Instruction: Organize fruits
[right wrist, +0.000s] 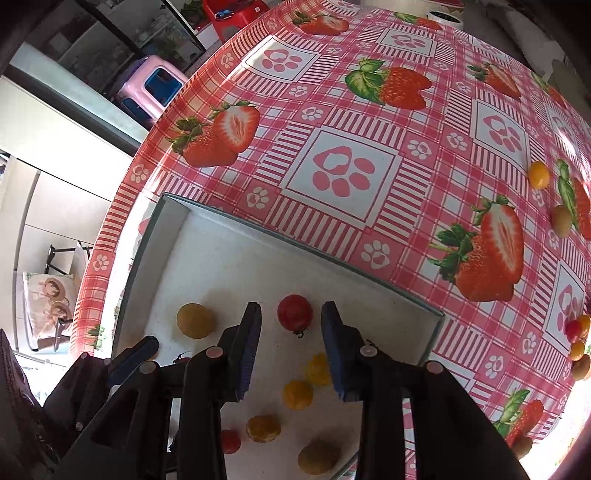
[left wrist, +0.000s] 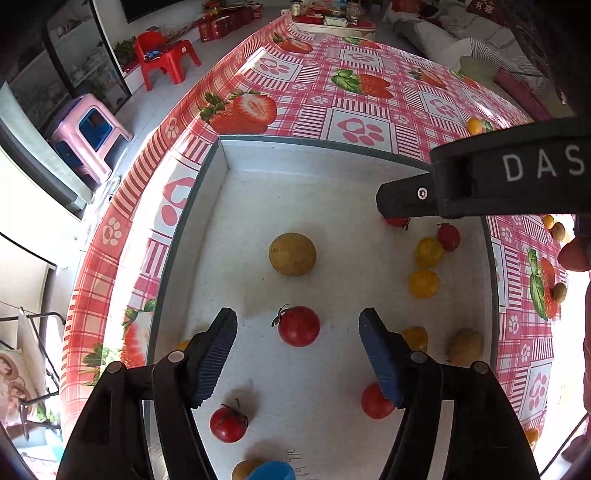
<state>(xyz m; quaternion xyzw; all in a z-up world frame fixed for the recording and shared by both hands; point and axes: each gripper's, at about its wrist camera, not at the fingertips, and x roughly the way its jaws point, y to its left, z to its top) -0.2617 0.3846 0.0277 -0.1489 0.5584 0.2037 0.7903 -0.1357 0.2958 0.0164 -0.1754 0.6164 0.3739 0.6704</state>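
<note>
A shallow white tray (left wrist: 225, 155) with grey walls sits on the strawberry tablecloth and holds several red and yellow cherry tomatoes and tan fruits. My left gripper (left wrist: 298, 334) is open above the tray, its fingers either side of a red tomato (left wrist: 298, 326) lying on the tray floor. A tan fruit (left wrist: 292, 254) lies beyond it. My right gripper (right wrist: 291, 326) is open over the tray's far right part, with a red tomato (right wrist: 294, 312) just past its fingertips. The right gripper's body (left wrist: 480, 184) shows in the left wrist view.
Loose yellow, red and tan fruits lie on the tablecloth right of the tray (right wrist: 538, 175) (right wrist: 561, 220) (right wrist: 578, 347). The table's left edge drops to the floor, where a pink stool (left wrist: 88, 136) and a red chair (left wrist: 162, 55) stand. Boxes clutter the table's far end (left wrist: 332, 18).
</note>
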